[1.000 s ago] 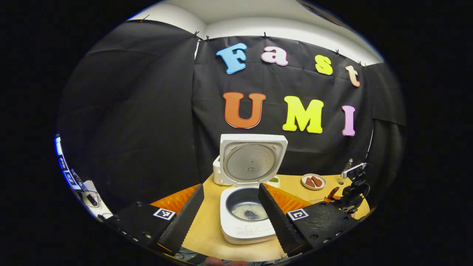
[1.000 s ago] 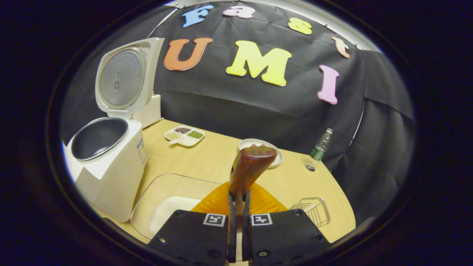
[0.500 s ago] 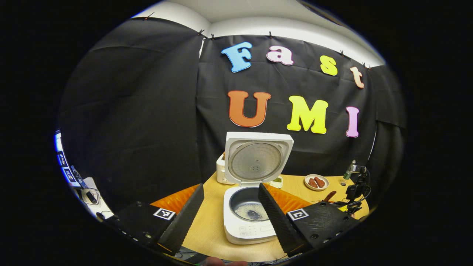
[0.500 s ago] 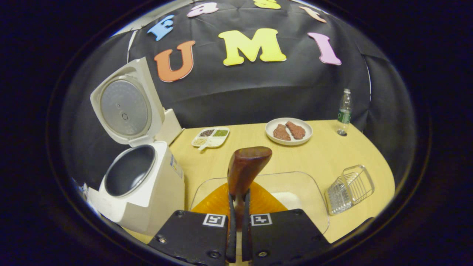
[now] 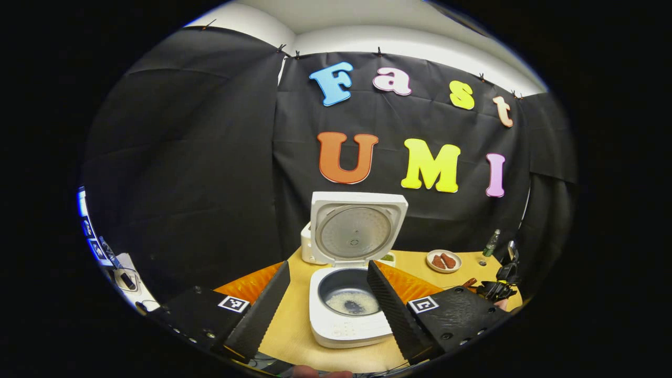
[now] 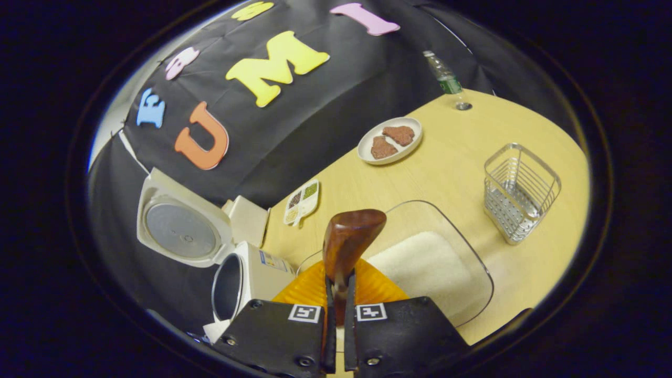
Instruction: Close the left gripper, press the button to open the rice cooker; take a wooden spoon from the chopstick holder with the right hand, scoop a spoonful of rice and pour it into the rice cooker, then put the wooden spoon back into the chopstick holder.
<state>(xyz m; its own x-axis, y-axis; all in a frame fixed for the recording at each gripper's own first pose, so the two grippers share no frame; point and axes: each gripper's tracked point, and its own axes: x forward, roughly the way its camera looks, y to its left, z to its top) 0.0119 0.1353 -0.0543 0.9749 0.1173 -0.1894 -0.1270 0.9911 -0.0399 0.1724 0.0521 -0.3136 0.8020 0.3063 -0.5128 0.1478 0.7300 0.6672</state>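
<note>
Item: right hand-held gripper [image 6: 336, 315], clamped on wooden spoon [image 6: 349, 241]. Left hand-held gripper [image 5: 328, 302] wide. Wire chopstick holder [image 6: 520, 191] at 2 o'clock, seemingly empty. Risk: the spoon striking the holder's rim and tipping it on the worktop [image 6: 451, 152].

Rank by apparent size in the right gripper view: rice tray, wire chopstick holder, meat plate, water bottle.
Largest to smallest as they look:
1. Rice tray, nearest the camera, which inflates it.
2. Wire chopstick holder.
3. Meat plate, close to the holder in spread, so that order is unsure.
4. Water bottle, farthest off.
</note>
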